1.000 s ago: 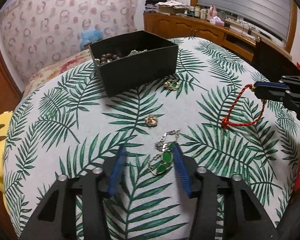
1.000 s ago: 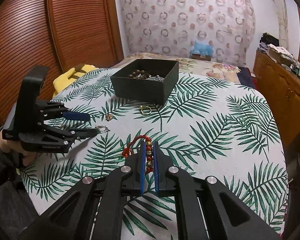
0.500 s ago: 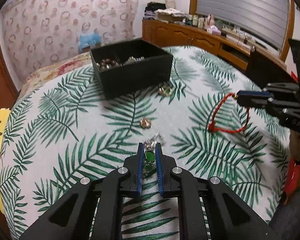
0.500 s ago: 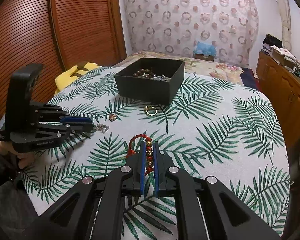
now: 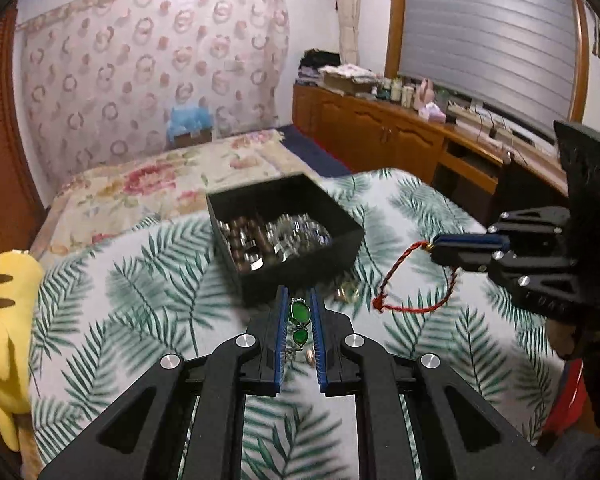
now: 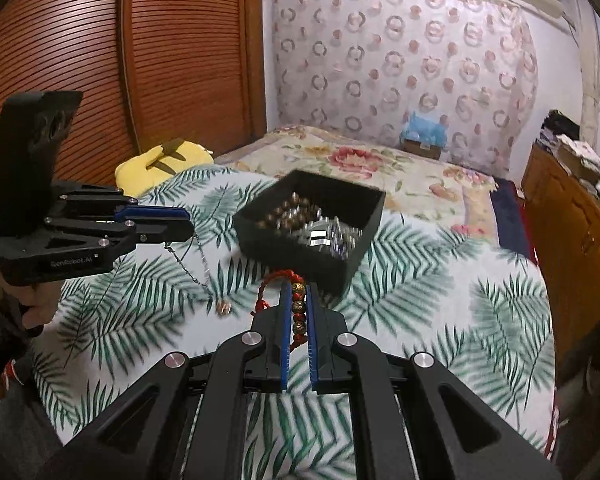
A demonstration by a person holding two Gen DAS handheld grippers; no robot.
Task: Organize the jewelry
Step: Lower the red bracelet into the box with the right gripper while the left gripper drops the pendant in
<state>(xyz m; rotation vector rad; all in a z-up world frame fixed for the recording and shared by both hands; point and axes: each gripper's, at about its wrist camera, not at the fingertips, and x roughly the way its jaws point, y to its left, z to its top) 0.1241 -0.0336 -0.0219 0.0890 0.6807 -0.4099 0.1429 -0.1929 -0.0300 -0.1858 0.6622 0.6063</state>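
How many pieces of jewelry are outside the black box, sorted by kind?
Green-stone chain, in the left hand-held gripper: 1
Red cord bracelet, in the right hand-held gripper: 1
Gold ring, on the cloth: 1
Small charm, on the cloth: 1
Total: 4
The pieces inside the black box are too blurred to count.

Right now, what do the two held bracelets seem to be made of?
Green-stone bracelet: glossy green stones, glass or jade-like, on silvery metal chain links. Red cord bracelet: twisted red string with brown and gold beads, possibly wood or metal.
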